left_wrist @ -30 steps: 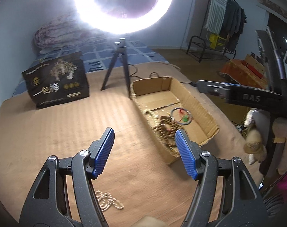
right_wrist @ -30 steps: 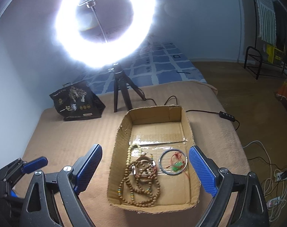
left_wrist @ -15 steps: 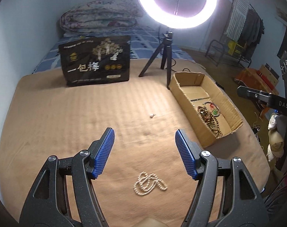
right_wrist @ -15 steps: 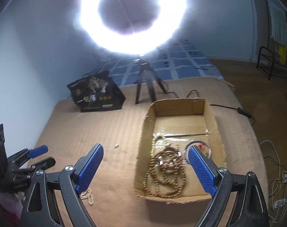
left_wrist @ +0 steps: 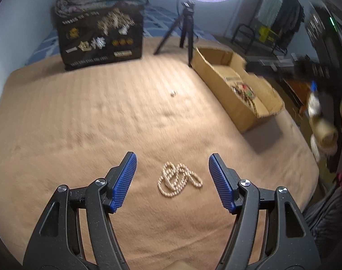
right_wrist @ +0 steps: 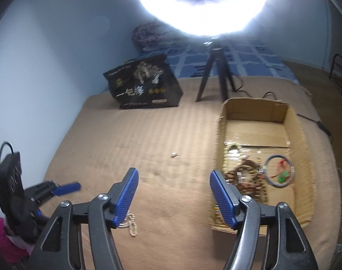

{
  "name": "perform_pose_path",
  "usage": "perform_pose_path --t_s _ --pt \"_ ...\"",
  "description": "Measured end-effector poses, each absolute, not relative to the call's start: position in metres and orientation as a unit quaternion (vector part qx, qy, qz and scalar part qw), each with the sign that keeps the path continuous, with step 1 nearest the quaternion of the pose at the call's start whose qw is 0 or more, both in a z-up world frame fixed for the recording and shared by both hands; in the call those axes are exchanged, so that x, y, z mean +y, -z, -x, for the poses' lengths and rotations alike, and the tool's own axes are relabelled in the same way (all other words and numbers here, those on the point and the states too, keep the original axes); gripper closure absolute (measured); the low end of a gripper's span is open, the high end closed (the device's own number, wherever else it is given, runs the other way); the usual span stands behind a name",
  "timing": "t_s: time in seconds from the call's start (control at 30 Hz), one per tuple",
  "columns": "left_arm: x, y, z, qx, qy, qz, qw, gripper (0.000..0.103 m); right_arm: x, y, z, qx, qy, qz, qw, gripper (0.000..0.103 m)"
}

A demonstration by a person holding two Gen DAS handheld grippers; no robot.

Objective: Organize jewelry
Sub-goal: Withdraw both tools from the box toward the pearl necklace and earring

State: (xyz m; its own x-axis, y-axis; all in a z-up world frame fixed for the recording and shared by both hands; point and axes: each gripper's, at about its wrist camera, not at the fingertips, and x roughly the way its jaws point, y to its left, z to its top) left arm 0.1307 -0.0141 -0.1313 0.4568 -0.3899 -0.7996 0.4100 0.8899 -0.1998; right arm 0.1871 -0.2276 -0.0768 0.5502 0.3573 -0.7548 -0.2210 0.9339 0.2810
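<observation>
A pale bead necklace [left_wrist: 178, 178] lies coiled on the tan bedspread between the fingers of my open, empty left gripper [left_wrist: 172, 181]. It also shows partly behind a finger in the right wrist view [right_wrist: 131, 222]. My right gripper [right_wrist: 174, 196] is open and empty above the bedspread, left of the cardboard box [right_wrist: 300, 139]. The box [left_wrist: 225, 92] holds brown bead strings [right_wrist: 247, 180] and a thin bangle [right_wrist: 280, 173]. A tiny white piece [left_wrist: 173, 93] lies loose on the bedspread; the right wrist view [right_wrist: 174, 155] shows it too.
A black printed bag [left_wrist: 101, 40] stands at the back. A ring light on a tripod [left_wrist: 185, 30] stands by the box's far end. The left gripper's blue finger [right_wrist: 66, 187] shows at the right wrist view's left edge. The bed's edge runs along the right.
My left gripper has swung away from the box and moved down over the pale necklace, which now lies between its fingers. My right gripper has shifted left, off the box.
</observation>
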Motion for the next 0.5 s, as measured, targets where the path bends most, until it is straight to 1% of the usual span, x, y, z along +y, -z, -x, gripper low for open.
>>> perform_pose_path --t_s 0.1,0.3,0.5 --pt "-0.025 0.145 -0.122 0.475 0.25 -0.044 0.843 0.034 -0.217 0.085 -0.194 0.454 -0.17 -0.081 0.871 0.042" --pt "-0.039 0.172 -0.113 0.487 0.265 -0.102 0.826 0.034 -0.213 0.096 -0.194 0.462 -0.171 -0.081 0.866 0.042" --pt "-0.044 0.182 -0.119 0.494 0.266 -0.1 0.822 0.034 -0.222 0.102 -0.196 0.468 -0.162 -0.089 0.864 0.044"
